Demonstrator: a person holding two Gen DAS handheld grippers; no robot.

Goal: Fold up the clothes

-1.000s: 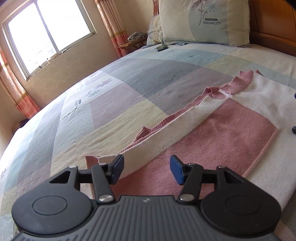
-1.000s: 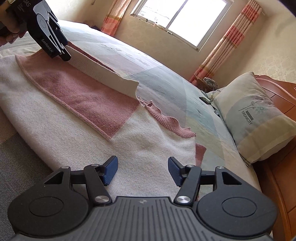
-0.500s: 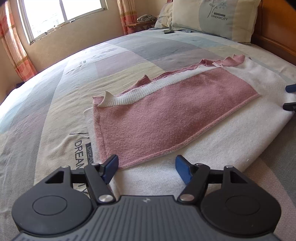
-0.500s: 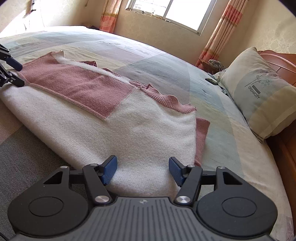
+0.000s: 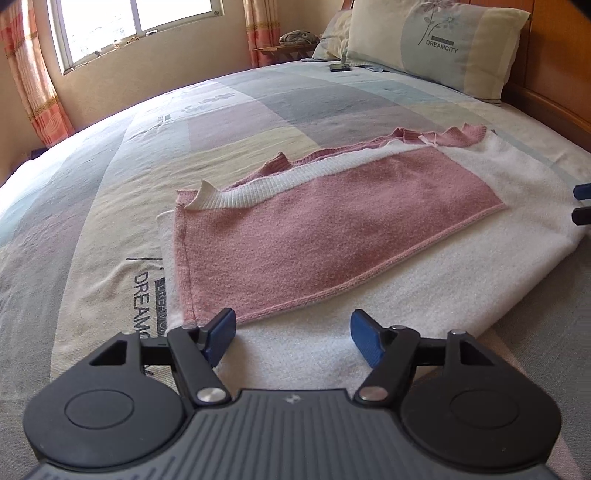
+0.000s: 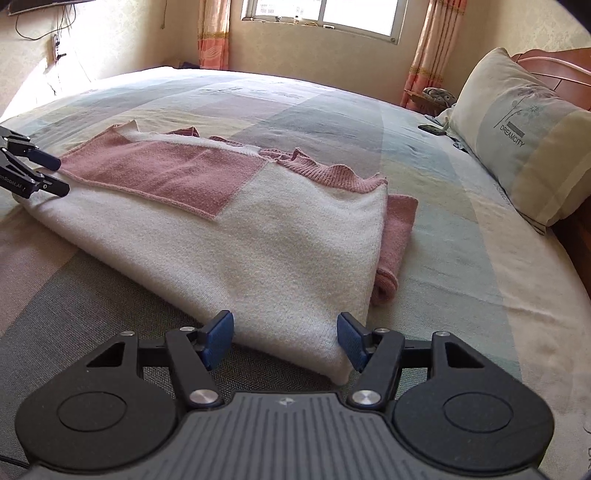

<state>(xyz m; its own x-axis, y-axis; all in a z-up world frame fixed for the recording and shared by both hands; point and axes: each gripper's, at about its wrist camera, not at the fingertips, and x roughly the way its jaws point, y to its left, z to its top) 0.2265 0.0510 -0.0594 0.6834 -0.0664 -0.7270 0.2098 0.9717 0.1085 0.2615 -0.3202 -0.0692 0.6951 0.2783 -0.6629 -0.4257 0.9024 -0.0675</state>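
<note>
Your left gripper's fingers (image 5: 221, 334) have just been opening and stand spread, empty. The right gripper's fingers (image 6: 219, 338) gape too. Between them lies the fuzzy pink-and-cream knit sweater (image 6: 266, 236), a ribbed-edged rectangle.

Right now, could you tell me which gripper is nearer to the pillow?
Right. The right gripper hangs over the sweater's corner on the pillow side; the left gripper is over its far end, away from the pillow.

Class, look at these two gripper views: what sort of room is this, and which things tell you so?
Most likely a home bedroom. A wide bed with a patchwork cover fills the view, a pillow leans against a wooden headboard, and a curtained window lights the wall behind.
</note>
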